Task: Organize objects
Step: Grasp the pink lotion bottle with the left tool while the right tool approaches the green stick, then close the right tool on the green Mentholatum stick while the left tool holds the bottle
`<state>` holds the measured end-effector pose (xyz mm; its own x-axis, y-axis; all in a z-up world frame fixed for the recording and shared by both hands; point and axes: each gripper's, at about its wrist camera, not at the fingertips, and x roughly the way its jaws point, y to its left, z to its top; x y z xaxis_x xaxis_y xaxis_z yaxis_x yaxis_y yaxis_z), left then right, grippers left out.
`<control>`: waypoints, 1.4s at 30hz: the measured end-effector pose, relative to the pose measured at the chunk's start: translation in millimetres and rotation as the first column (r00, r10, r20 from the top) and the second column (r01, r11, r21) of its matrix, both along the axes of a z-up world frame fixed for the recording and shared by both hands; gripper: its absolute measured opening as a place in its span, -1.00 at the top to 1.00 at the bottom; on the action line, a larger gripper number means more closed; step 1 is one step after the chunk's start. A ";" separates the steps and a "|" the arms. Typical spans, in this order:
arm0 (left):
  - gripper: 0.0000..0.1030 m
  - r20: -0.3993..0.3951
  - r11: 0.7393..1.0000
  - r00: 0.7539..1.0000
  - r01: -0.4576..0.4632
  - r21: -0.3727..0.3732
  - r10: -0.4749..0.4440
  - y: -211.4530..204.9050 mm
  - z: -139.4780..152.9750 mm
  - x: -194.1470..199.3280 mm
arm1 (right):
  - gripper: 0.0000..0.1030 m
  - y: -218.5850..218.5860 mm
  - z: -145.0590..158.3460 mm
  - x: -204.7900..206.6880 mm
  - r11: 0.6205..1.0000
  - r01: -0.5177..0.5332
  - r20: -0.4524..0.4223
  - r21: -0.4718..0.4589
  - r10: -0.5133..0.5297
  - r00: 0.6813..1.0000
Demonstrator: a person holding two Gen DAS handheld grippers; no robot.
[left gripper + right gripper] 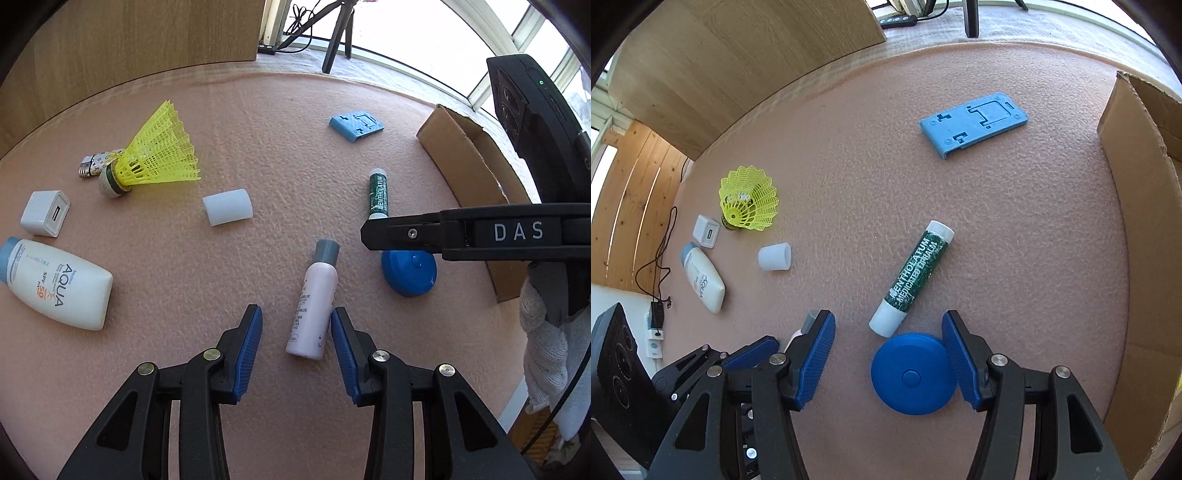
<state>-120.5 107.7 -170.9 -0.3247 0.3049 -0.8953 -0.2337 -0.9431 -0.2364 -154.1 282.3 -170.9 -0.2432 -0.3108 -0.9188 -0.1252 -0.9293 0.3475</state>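
Observation:
My left gripper point(296, 325) is open. A small pink bottle point(314, 306) with a grey cap lies between its jaws, close to the right pad. My right gripper point(888, 332) is open and low over the mat. A round blue disc point(913, 373) lies between its jaws, against the right pad. A green lip balm tube point(913, 277) lies just ahead of the disc. In the left wrist view the right gripper's finger point(406, 233) reaches over the disc point(409, 273) and the lip balm tube point(377, 194).
On the pink mat point(258, 129) lie a yellow shuttlecock point(155, 155), a white cap point(227, 206), a white charger point(45, 218), a white sunscreen bottle point(59, 284) and a blue plate point(975, 123). A cardboard box point(1145, 221) stands at the right. A wooden board point(738, 62) is behind.

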 end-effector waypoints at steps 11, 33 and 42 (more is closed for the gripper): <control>0.08 0.010 1.000 1.000 0.012 -0.013 -0.012 3.4 -0.9 -1.9 | -0.04 -18.7 0.5 31.9 0.948 -0.178 -0.001 0.263 0.184 0.983; 0.40 -0.008 0.999 1.000 0.005 -0.032 -0.005 14.2 -2.1 -9.7 | -0.01 43.0 13.0 -5.9 0.996 0.045 -0.018 0.074 -0.044 0.999; 0.59 -0.004 0.998 0.998 -0.057 -0.003 0.057 2.7 -2.6 -14.4 | -0.01 14.4 4.6 -19.3 0.991 0.010 -0.001 0.130 -0.010 1.000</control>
<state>-134.9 110.4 -173.6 -0.3454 0.2830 -0.8948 -0.1804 -0.9557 -0.2327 -173.4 296.7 -166.3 -0.2458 -0.1862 -0.9513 -0.1347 -0.9653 0.2238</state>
